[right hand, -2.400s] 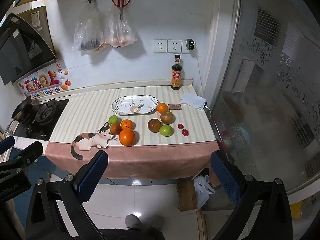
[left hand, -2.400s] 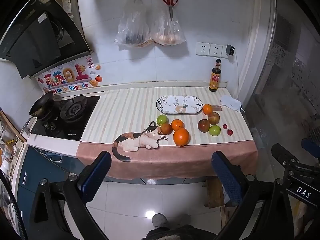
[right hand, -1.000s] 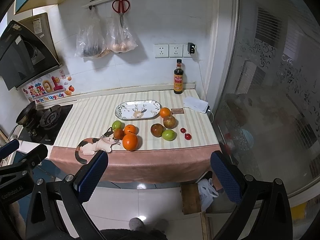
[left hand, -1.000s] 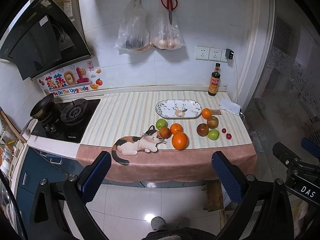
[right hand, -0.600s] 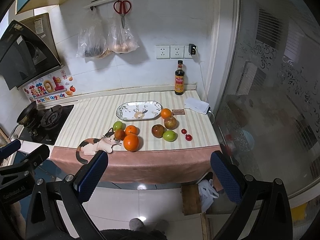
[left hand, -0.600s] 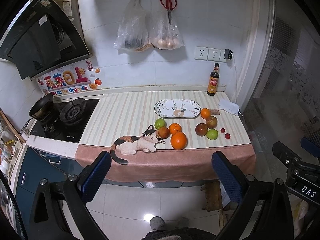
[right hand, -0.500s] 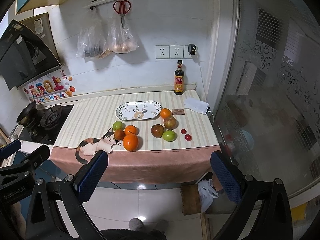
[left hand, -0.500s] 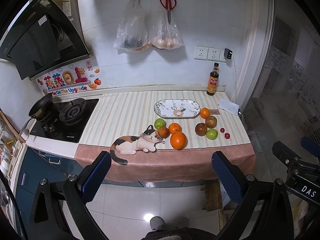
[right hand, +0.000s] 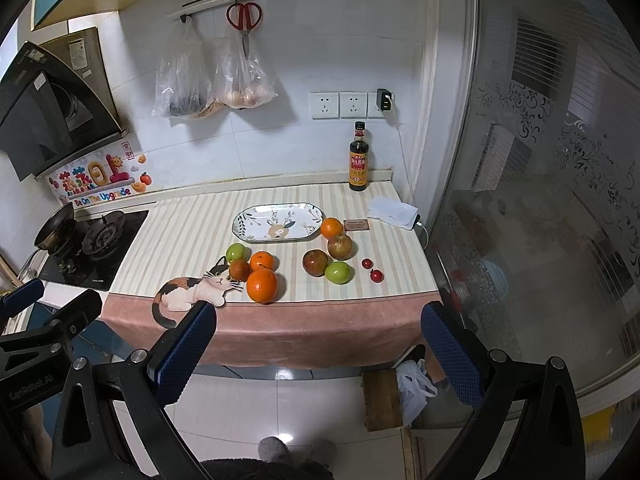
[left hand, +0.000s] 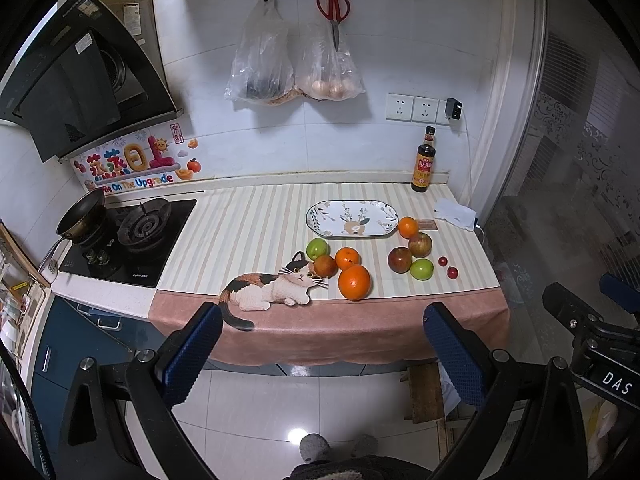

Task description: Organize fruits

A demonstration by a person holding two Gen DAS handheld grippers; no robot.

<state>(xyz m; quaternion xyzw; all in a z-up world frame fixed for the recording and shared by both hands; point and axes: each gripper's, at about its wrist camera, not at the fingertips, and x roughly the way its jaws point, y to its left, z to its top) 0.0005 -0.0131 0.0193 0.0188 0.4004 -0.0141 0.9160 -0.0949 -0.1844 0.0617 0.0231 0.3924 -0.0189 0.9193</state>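
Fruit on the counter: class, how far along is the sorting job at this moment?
Done: nothing; the plate holds no fruit. In hand: nothing; the left gripper and right gripper are open, short of the counter. Left: every piece, such as the big orange and green apple, lies loose on the cloth.

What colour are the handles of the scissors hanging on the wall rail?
Red, clearest in the right wrist view: scissors.

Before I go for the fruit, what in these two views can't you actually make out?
- Left plastic bag, both views: dark contents blurred behind plastic.
- Small card beside the plate: print too small.
- Two small red fruits: kind unclear, too small.
- Person: only slippers, frame edge cuts the rest.
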